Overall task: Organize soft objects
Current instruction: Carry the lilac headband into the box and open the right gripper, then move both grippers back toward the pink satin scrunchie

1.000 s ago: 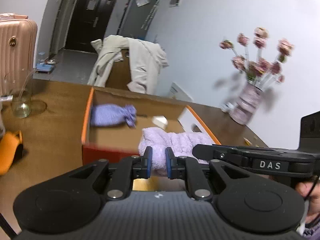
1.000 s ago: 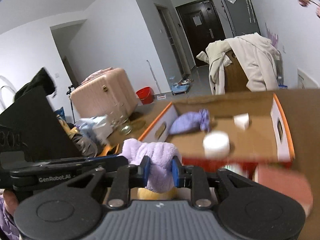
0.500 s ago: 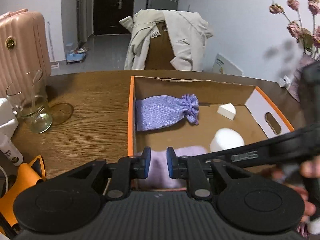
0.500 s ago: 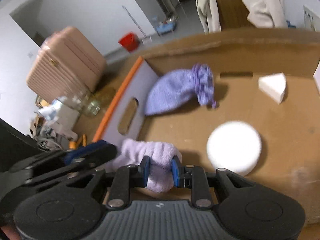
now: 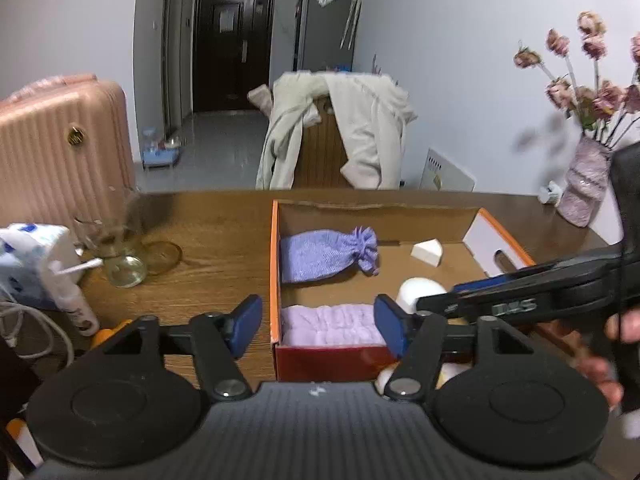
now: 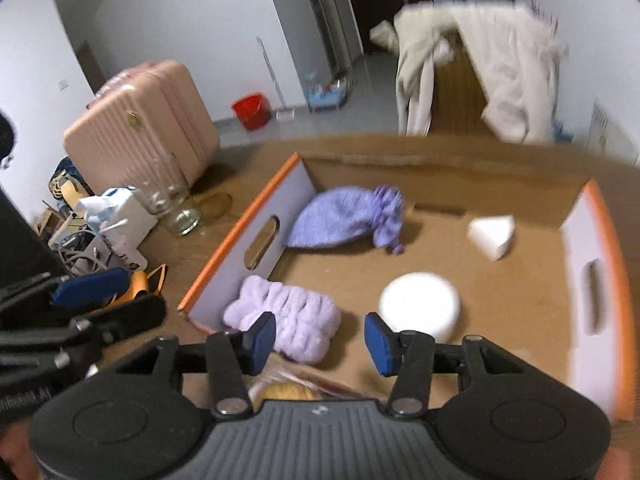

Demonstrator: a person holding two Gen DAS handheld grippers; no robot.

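Observation:
A lilac fluffy towel lies in the near left corner of the orange-rimmed cardboard box. My left gripper is open, its fingers straddling the box's near corner just in front of the towel. My right gripper is open and empty, just above and behind the towel. The box also holds a purple drawstring pouch, a white round puff and a white wedge sponge.
A glass jar and its lid stand on the wooden table left of the box, with a tissue pack and cables. A vase of flowers stands far right. A pink suitcase and a coat-draped chair are behind the table.
Both grippers were shut on the lilac towel and carried it into the box. Both have now opened, and the towel rests in the box's near left corner.

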